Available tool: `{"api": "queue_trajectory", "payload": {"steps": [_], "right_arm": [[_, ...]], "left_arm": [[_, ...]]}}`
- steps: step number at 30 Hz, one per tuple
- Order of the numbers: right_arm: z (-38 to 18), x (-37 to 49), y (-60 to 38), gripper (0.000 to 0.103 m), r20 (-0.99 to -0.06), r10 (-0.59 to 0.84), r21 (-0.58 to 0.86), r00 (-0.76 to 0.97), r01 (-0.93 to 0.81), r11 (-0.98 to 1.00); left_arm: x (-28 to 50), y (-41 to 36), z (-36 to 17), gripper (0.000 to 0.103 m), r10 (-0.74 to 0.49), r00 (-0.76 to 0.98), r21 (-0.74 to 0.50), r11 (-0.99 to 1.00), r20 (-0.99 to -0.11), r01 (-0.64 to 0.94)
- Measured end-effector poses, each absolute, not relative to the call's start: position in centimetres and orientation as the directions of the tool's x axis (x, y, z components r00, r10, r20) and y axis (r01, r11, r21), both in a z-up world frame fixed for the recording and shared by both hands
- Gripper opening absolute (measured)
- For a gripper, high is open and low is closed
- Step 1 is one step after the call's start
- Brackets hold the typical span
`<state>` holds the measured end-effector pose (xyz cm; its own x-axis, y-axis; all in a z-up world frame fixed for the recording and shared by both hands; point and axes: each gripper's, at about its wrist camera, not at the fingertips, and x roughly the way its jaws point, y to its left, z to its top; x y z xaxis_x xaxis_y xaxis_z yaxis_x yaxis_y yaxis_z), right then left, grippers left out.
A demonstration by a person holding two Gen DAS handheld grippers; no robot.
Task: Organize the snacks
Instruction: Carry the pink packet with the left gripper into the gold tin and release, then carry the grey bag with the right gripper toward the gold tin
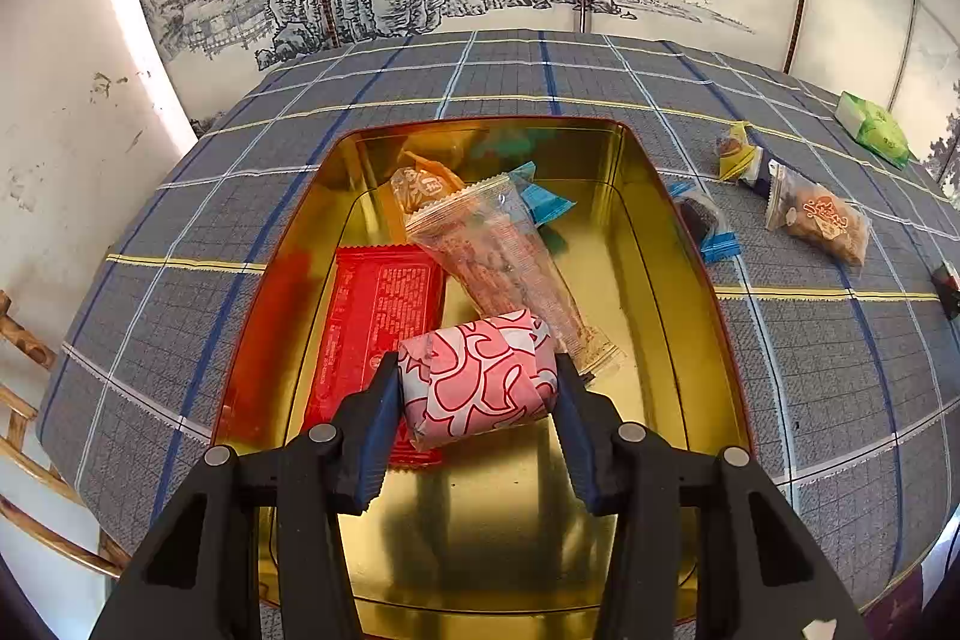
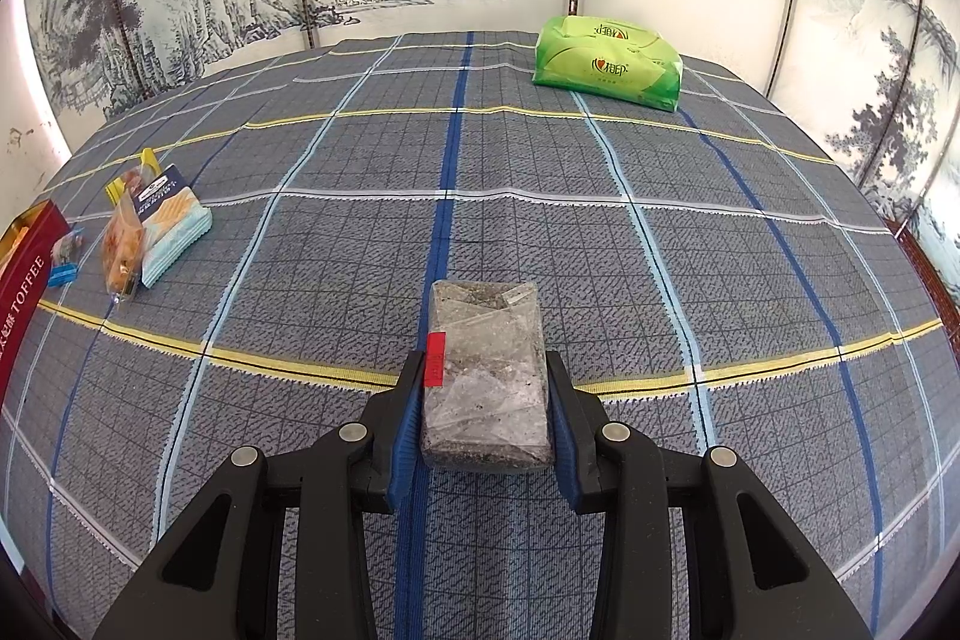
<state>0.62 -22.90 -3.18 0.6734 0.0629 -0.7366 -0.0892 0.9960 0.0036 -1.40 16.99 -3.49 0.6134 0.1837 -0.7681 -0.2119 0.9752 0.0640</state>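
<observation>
In the left wrist view my left gripper (image 1: pixel 477 376) is shut on a pink-and-white patterned snack (image 1: pixel 480 376) and holds it over the gold tin (image 1: pixel 678 244). In the tin lie a red packet (image 1: pixel 372 334), a long clear packet (image 1: pixel 510 262), an orange one (image 1: pixel 420 187) and a blue one (image 1: pixel 543 202). In the right wrist view my right gripper (image 2: pixel 483 370) is shut on a grey block in clear wrap with a red tag (image 2: pixel 486 376), just above the plaid tablecloth (image 2: pixel 660 268).
Loose snacks lie right of the tin: a blue-ended dark one (image 1: pixel 702 220), a clear bag of brown pieces (image 1: pixel 822 217), a yellow one (image 1: pixel 735 151). The right wrist view shows a green tissue pack (image 2: pixel 606 61), a cracker pack (image 2: pixel 171 220) and the tin's red side (image 2: pixel 24 280).
</observation>
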Motion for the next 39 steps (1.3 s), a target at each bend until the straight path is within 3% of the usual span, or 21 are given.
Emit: {"api": "queue_trajectory", "payload": {"steps": [14,24,39], "right_arm": [[-3.2,0.6,-22.8,0.038,-0.736,0.061,0.002,0.674,-0.089,0.996],[-3.2,0.7,-22.9,0.039,-0.737,0.042,-0.019,0.674,-0.083,0.996],[-2.9,0.7,-21.7,0.041,-0.763,0.018,-0.007,0.646,-0.037,0.999]], "left_arm": [[-3.1,16.1,-1.7,0.046,0.194,0.656,0.076,0.976,-0.73,-0.204],[-5.6,16.7,0.3,0.057,0.172,0.7,0.07,0.983,-0.693,-0.172],[-5.7,19.1,0.4,0.06,0.174,0.679,0.026,0.975,-0.713,-0.222]]}}
